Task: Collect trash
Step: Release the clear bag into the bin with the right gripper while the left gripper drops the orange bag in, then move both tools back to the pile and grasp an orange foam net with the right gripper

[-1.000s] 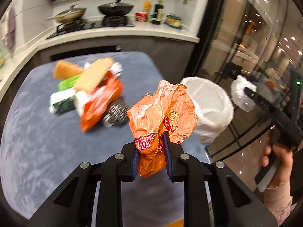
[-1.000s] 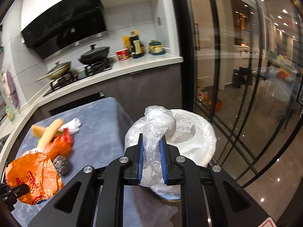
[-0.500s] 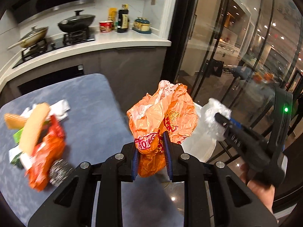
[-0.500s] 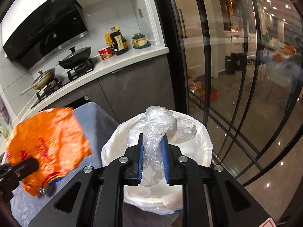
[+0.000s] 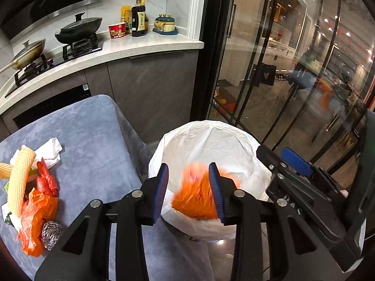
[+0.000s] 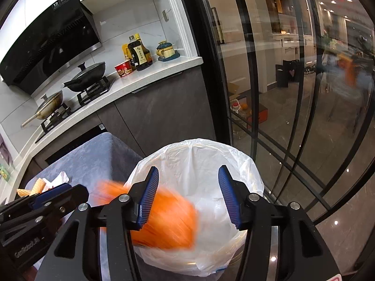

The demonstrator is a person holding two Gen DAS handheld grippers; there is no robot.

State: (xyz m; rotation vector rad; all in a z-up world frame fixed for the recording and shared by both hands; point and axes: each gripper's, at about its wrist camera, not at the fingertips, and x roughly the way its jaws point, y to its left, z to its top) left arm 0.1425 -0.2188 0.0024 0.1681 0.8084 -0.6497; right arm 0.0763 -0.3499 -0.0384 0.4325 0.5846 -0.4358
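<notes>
Whereas an orange wrapper (image 5: 195,199) and a clear plastic wad were gripped half a second ago, both the left tongs (image 5: 188,190) and right tongs (image 6: 186,196) are now spread open above the white-lined bin (image 5: 211,135), the wrapper blurred in mid-fall into it, while more trash (image 5: 30,187) remains on the grey surface (image 5: 93,140) beside the bin.

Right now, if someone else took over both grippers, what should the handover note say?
Left gripper: jaws open, over the lined trash bin; the orange wrapper is blurred, apparently dropping into the bin.
Right gripper: jaws open, nothing between them, also above the bin.
Done: the orange wrapper is released over the bin.
Left: the trash pile on the grey table, including corrugated cardboard, red and orange wrappers, white tissue and a steel scourer.
</notes>
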